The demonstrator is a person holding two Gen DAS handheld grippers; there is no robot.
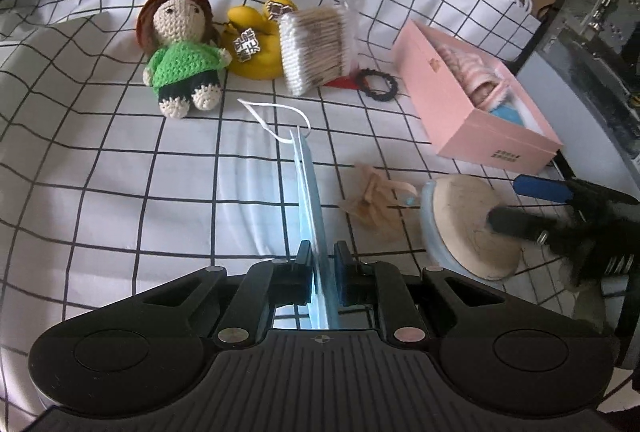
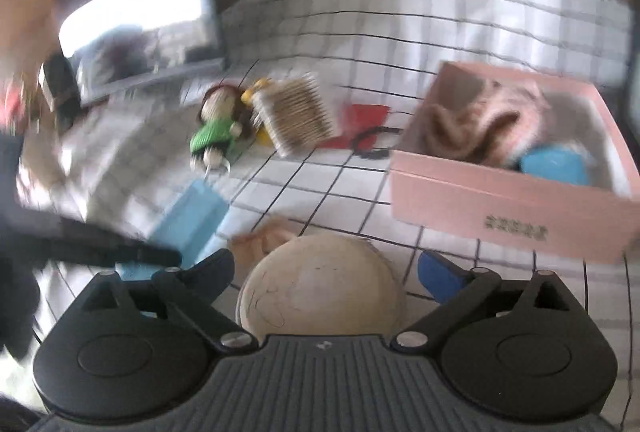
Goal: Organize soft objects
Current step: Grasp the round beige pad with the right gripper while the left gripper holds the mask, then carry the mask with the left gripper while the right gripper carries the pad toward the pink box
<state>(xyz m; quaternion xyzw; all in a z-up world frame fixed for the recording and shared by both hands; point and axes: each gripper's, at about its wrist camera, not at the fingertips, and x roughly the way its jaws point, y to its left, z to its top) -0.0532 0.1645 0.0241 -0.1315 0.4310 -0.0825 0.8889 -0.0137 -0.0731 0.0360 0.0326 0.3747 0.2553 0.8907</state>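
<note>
My left gripper [image 1: 320,252] is shut on a light blue face mask [image 1: 310,187], held edge-on above the checked cloth; its white ear loop [image 1: 276,119] hangs forward. My right gripper [image 2: 326,264] is open, its fingers on either side of a round beige powder puff [image 2: 320,288] with a blue rim; the puff also shows in the left wrist view [image 1: 468,228]. The pink box [image 2: 512,207] holds pink knitted items and a blue object. It also shows in the left wrist view [image 1: 452,99]. The right wrist view is blurred.
A crochet doll [image 1: 180,51], a yellow plush duck [image 1: 256,43], a pack of cotton swabs [image 1: 314,47], a black hair tie [image 1: 378,83] and a red item lie at the back. A beige cloth piece [image 1: 372,199] lies near the puff. A screen stands far left.
</note>
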